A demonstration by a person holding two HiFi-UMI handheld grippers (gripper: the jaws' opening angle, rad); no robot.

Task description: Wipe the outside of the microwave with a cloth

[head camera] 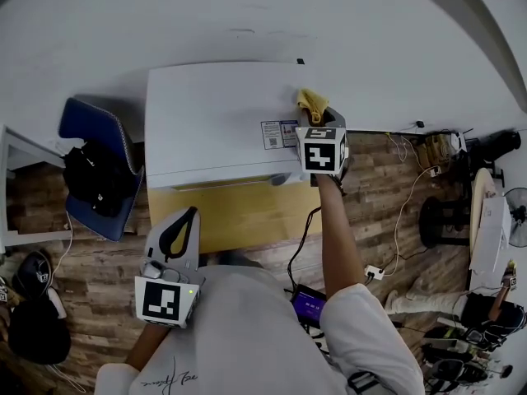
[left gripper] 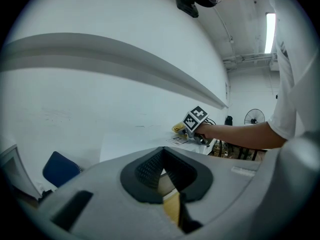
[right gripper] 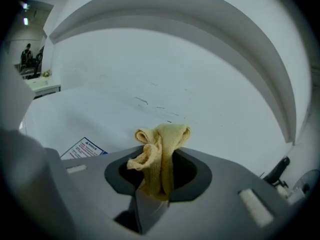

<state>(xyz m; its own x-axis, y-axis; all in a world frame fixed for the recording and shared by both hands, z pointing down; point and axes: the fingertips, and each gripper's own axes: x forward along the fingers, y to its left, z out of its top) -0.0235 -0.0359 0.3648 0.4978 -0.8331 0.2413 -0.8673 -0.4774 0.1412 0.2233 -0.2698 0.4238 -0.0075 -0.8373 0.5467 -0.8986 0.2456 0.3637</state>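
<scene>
1. Firmly, the right gripper point(right gripper: 159, 181) pinches a bunched yellow cloth point(right gripper: 161, 149) between its jaws.
2. That cloth sits at the far right of the white microwave point(head camera: 214, 118) top.
3. Nearer, the left gripper point(left gripper: 164, 176) has its jaws pressed together, holding nothing.

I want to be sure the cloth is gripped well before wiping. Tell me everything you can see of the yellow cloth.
The cloth is yellow, soft and nubbly like towelling, crumpled into a narrow bunch. The right hand-held gripper is shut on its lower part; a folded tuft sticks out past the jaw tips. It is over the top of the white microwave near the right edge, beyond the label; contact with the top is unclear.
</scene>
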